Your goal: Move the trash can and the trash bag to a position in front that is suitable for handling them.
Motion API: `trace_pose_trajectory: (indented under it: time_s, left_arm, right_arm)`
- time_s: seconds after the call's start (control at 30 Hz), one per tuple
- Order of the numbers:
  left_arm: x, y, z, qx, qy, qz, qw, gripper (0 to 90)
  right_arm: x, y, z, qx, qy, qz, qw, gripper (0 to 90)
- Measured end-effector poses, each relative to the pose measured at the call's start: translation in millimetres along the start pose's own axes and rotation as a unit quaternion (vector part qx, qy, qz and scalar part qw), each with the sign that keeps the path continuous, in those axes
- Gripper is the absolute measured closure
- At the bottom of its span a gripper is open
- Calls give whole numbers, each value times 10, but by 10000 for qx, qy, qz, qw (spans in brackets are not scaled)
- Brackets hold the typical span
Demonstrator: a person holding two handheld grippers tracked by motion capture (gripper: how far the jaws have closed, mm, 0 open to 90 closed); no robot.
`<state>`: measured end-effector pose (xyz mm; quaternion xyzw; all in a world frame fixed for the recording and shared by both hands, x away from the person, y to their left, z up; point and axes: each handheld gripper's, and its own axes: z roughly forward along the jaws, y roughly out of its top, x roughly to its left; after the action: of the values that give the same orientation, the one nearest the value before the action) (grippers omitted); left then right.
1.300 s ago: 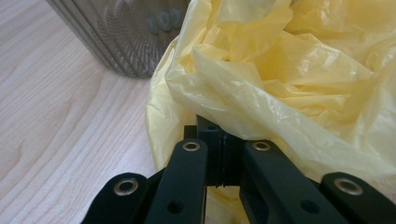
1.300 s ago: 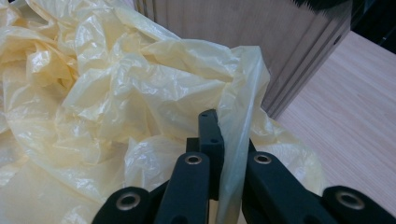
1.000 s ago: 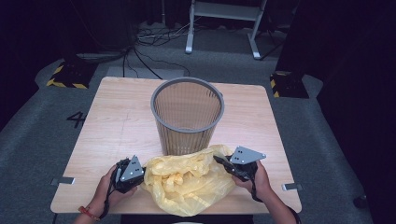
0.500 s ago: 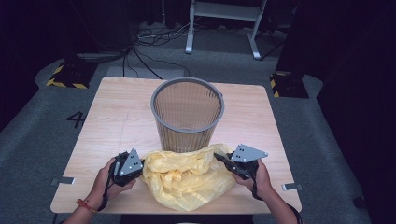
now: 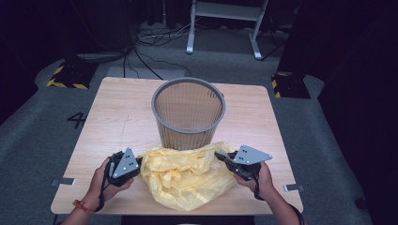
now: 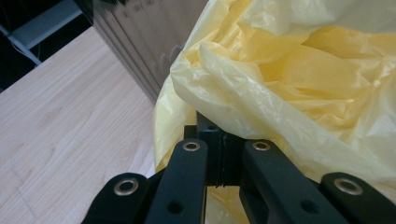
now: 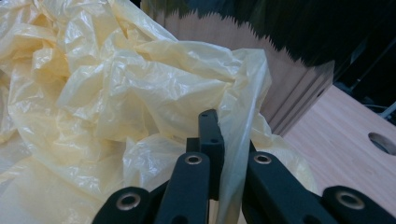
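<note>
A: Two hands low at the near edge of the worktop [image 5: 117, 117], right?

B: Yes. My left gripper [image 5: 136, 164] sits at the left side of the yellow plastic bag [image 5: 187, 176], my right gripper [image 5: 223, 158] at its right side, both pointing inward, forearms coming in from below.

A: Fingers?

B: Left fingers [image 6: 205, 140] pressed together with the bag's edge draped over their tips. Right fingers [image 7: 209, 135] also pressed together, a fold of the film caught between them.

A: Bag?

B: Thin, crinkled, translucent yellow, lying in a loose heap on the worktop between my grippers, its far edge against the foot of the grey mesh bin [image 5: 188, 112].

A: Bin?

B: Upright, mid-worktop, just behind the bag.

A: Surroundings?

B: Light wood worktop, grey carpet floor [image 5: 37, 140] around it, cables [image 5: 150, 47] and a metal frame [image 5: 225, 18] beyond in a dark room.
</note>
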<state>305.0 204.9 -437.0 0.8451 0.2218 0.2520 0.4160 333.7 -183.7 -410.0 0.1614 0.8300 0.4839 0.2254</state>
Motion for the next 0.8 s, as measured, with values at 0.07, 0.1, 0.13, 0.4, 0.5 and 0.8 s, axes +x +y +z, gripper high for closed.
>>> trace_pose_trajectory:
  time_s: [0.07,0.1,0.13,0.4,0.5,0.8]
  left_arm:
    - [8,9,-13,-64,17,-26,10000,896]
    - [13,14,-19,-69,32,-8,10000,896]
    - [16,19,-27,-90,51,-8,9999,896]
    - [36,52,-75,-228,124,1,9997,896]
    - [44,71,-88,-269,131,18,9996,896]
    - [73,124,-111,-359,161,32,9992,896]
  right_arm:
    - [8,29,-20,-59,-16,-58,10000,900]
    - [12,43,-26,-89,-34,-82,9999,900]
    - [11,53,-32,-103,-38,-87,9999,900]
    - [-17,164,-99,-328,-141,-162,9992,900]
    - [-19,193,-112,-387,-170,-205,9989,900]
    - [-42,255,-151,-486,-228,-237,9983,900]
